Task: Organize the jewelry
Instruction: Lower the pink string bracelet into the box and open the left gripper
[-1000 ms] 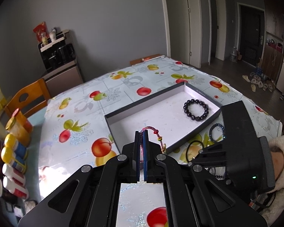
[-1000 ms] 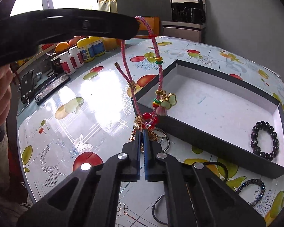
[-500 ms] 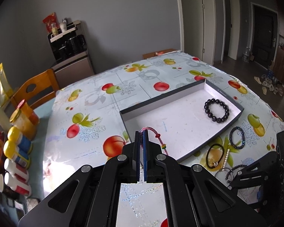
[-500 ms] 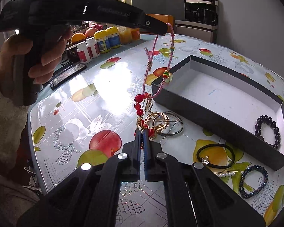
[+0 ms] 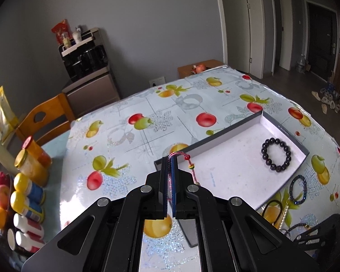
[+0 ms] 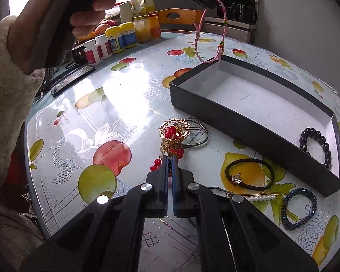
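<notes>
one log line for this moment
left tool: shut on pink cord | cord: lifted beside box corner | right tool: shut, empty

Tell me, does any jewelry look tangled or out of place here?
Yes. The red-bead and gold chain piece lies bunched over a thin bangle on the table, outside the box. The left hand-held gripper holds a pink cord bracelet in the air.

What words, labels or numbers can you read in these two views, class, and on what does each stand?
None can be read.
Tray: small print on its floor and rim, too small.
Bottles: labels blurred.
Yellow bags: print blurred.
Red packet: blurred.
</notes>
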Action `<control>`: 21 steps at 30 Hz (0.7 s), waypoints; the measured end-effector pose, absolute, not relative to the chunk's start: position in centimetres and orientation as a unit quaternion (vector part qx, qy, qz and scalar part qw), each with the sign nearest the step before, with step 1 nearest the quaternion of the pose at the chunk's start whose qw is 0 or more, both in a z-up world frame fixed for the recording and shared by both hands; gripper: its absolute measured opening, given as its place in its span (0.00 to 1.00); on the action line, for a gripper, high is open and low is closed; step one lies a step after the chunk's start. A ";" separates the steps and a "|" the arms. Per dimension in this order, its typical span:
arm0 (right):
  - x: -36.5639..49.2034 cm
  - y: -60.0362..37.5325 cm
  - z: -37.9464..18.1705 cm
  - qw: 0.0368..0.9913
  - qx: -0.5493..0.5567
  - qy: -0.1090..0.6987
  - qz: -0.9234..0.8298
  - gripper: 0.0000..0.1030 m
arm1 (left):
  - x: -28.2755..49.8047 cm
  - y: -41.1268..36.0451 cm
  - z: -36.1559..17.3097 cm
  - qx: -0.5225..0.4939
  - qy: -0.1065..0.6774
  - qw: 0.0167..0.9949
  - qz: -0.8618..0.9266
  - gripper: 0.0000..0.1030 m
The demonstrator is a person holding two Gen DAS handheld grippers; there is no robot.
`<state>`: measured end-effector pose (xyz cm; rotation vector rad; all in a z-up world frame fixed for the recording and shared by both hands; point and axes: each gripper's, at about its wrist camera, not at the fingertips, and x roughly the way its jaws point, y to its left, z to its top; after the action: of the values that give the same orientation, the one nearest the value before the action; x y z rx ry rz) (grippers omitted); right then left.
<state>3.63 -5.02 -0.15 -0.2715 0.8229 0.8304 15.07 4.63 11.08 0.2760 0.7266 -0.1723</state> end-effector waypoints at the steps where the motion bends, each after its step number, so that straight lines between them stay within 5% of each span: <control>1: 3.7 -5.1 -0.1 0.826 -0.127 0.389 0.387 0.10 | 15.7 4.6 10.9 0.134 0.357 0.920 -0.085 0.02; 4: 3.9 -6.1 0.0 0.832 -0.113 0.389 0.379 0.23 | 17.5 4.2 9.8 0.128 0.375 0.914 -0.091 0.02; 21: 5.7 -10.8 0.9 0.858 -0.066 0.390 0.327 0.28 | 22.4 3.9 1.8 0.151 0.441 0.883 -0.049 0.06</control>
<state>5.73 -10.83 0.91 -0.1392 0.8185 0.6874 22.37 3.91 1.84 0.3153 0.9176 -0.1012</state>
